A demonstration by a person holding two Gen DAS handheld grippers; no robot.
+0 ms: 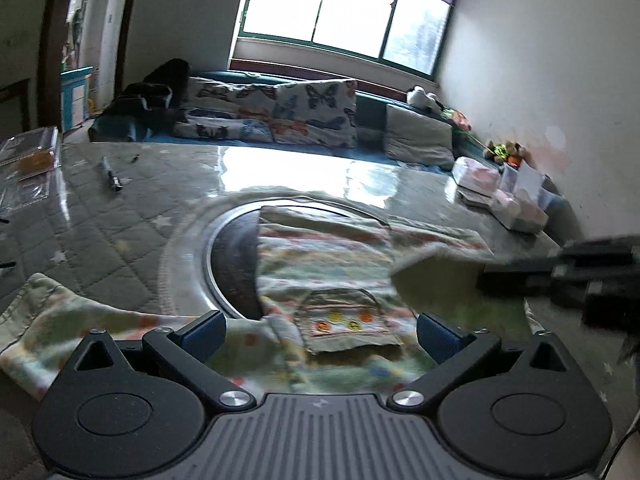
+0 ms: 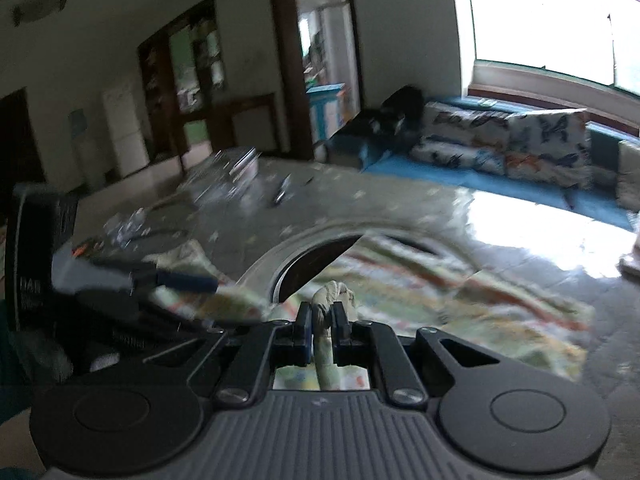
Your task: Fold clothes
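A small patterned garment with coloured stripes and a buttoned pocket lies spread on the table, over a round metal-rimmed inset. My left gripper is open and hovers just above the garment near the pocket. My right gripper is shut on a bunched fold of the garment and holds it lifted. In the left wrist view the right gripper comes in from the right with a raised flap of cloth. The left gripper shows blurred at the left of the right wrist view.
The table has a quilted grey cover. A black pen and clear plastic packets lie at its far left. White and pink boxes stand at the far right. A sofa with butterfly cushions runs behind the table.
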